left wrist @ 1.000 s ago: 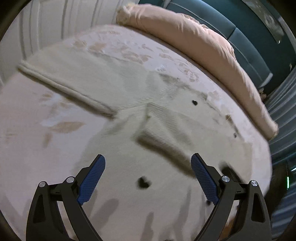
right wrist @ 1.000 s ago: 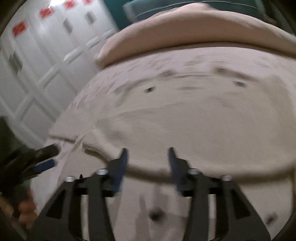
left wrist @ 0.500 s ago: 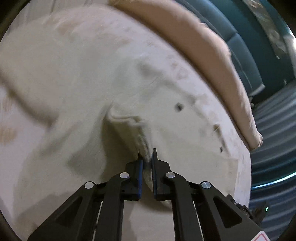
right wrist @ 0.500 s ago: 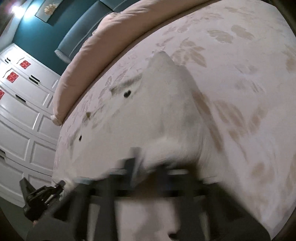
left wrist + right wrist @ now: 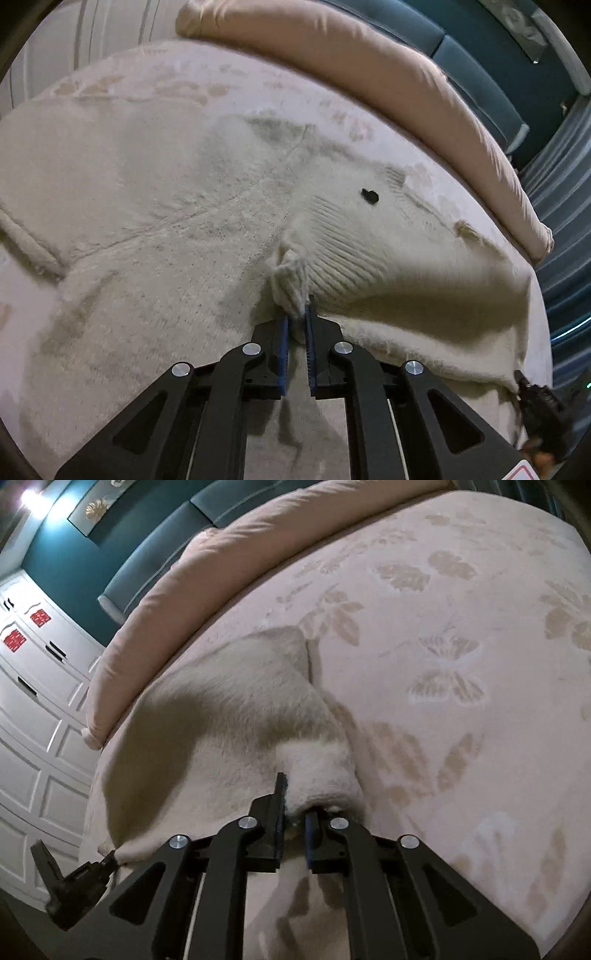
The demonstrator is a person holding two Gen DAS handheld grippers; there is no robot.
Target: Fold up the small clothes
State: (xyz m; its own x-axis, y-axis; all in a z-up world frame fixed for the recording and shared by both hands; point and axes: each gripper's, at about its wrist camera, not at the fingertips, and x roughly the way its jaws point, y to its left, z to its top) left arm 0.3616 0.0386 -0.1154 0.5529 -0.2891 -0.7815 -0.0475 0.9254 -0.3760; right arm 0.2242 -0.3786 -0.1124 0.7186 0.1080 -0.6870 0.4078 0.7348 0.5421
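Observation:
A cream knitted sweater (image 5: pixel 155 206) lies spread on the bed, its ribbed hem (image 5: pixel 351 251) lifted along the near side. My left gripper (image 5: pixel 295 314) is shut on a bunched corner of that hem. In the right wrist view the same sweater (image 5: pixel 221 716) rises into a fold, and my right gripper (image 5: pixel 293 794) is shut on the other near corner. The left gripper (image 5: pixel 107 860) shows small at the lower left of the right wrist view, the right gripper (image 5: pixel 528 387) at the lower right of the left wrist view. A dark button (image 5: pixel 369 195) sits on the knit.
The pale pink bedspread (image 5: pixel 461 664) carries leaf and butterfly patterns. A rolled pink duvet (image 5: pixel 369 70) lies along the far side before a teal headboard (image 5: pixel 476 81). White wardrobe doors (image 5: pixel 33 709) stand to the left of the bed.
Both grippers went from open above the sweater to shut on its near edge. The hem has been lifted off the bed between them.

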